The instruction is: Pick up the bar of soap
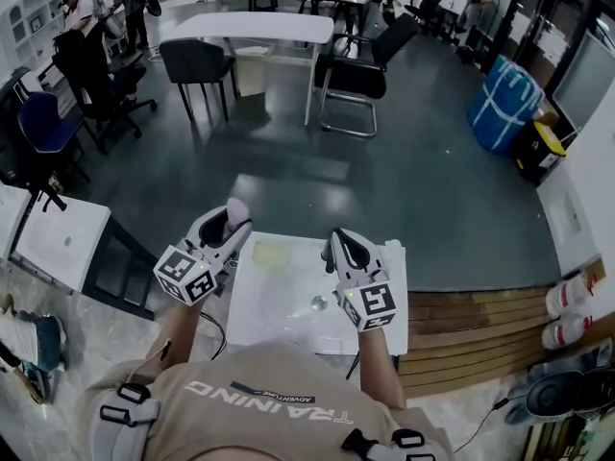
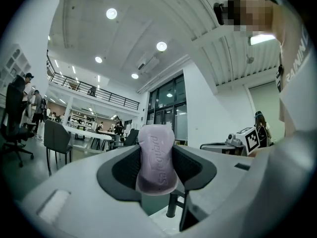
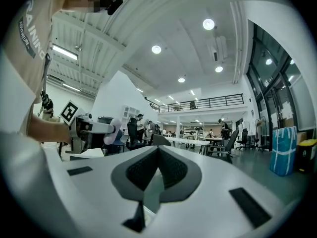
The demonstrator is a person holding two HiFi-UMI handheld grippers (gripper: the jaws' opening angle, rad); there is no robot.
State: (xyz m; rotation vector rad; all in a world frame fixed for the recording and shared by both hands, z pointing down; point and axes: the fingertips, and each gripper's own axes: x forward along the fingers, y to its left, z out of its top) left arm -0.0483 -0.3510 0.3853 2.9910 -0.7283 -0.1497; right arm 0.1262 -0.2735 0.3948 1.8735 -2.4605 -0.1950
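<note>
Two hand-held grippers hover over the small white table (image 1: 279,307) directly in front of you, seen from above by the head camera. Your left gripper (image 1: 235,215) sits above the table's far left corner, angled away from you, and it is clamped on the bar of soap (image 2: 156,157). In the left gripper view the soap is a pale lilac, rounded bar standing upright between the two dark pads, with raised lettering running along its face; its top rises above the jaw tips and its lower end bulges out below them. So the soap is lifted clear of the table, gripped on both sides. Your right gripper (image 1: 338,241) is held above the table's far right part, level with the left one and well apart from it. Its jaws are pressed together at the tips, with nothing between them, as the right gripper view shows. On the table near its far edge, between the two grippers and closer to the left one, lies a flat pale yellow patch (image 1: 270,254); what it is cannot be made out. Nearer to you on the table, just beside the right gripper's marker cube (image 1: 377,302), sits a small round metallic thing (image 1: 319,303). Beyond the table stretches a grey floor with black chairs (image 1: 197,63) drawn up to a long white desk (image 1: 259,25), and far off to the table's right stands a blue bundle (image 1: 504,102).
</note>
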